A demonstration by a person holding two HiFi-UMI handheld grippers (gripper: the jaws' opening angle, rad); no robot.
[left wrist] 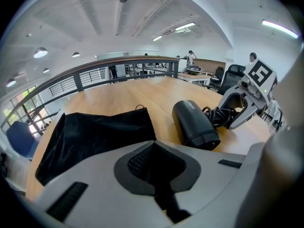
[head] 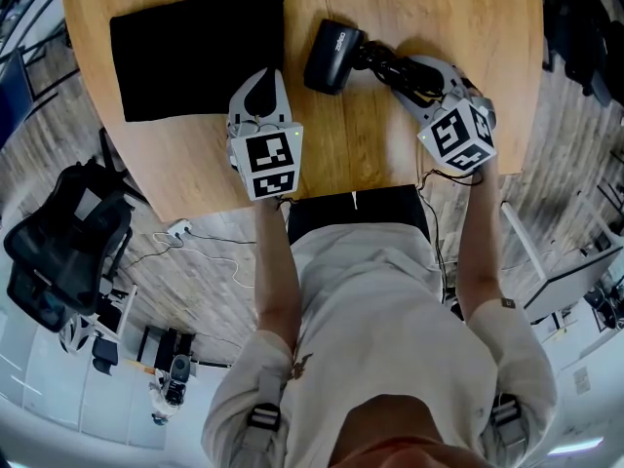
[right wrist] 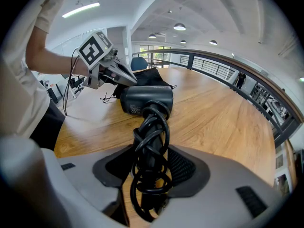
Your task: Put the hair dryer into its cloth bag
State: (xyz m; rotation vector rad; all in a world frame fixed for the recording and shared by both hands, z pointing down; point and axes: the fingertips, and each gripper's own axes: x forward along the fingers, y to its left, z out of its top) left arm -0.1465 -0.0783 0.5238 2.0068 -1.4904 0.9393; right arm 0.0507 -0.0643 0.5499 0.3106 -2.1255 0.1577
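Light wooden table (head: 390,8) in an open office loft, railing (left wrist: 95,72) behind it. The black hair dryer (head: 331,55) lies mid-table, lifted or resting unclear, its cord-wrapped handle (right wrist: 151,141) pinched between the jaws of the right gripper (head: 417,78), with the black cloth bag (head: 195,52) flat on the table just beside the dryer's head. Left gripper (head: 261,100) has its jaws pressed together on nothing, tip over the bag's near corner on the dryer side, contact with it unclear

A wooden table (head: 361,135) stands by a black railing (left wrist: 90,77) under ceiling lights (left wrist: 40,52).
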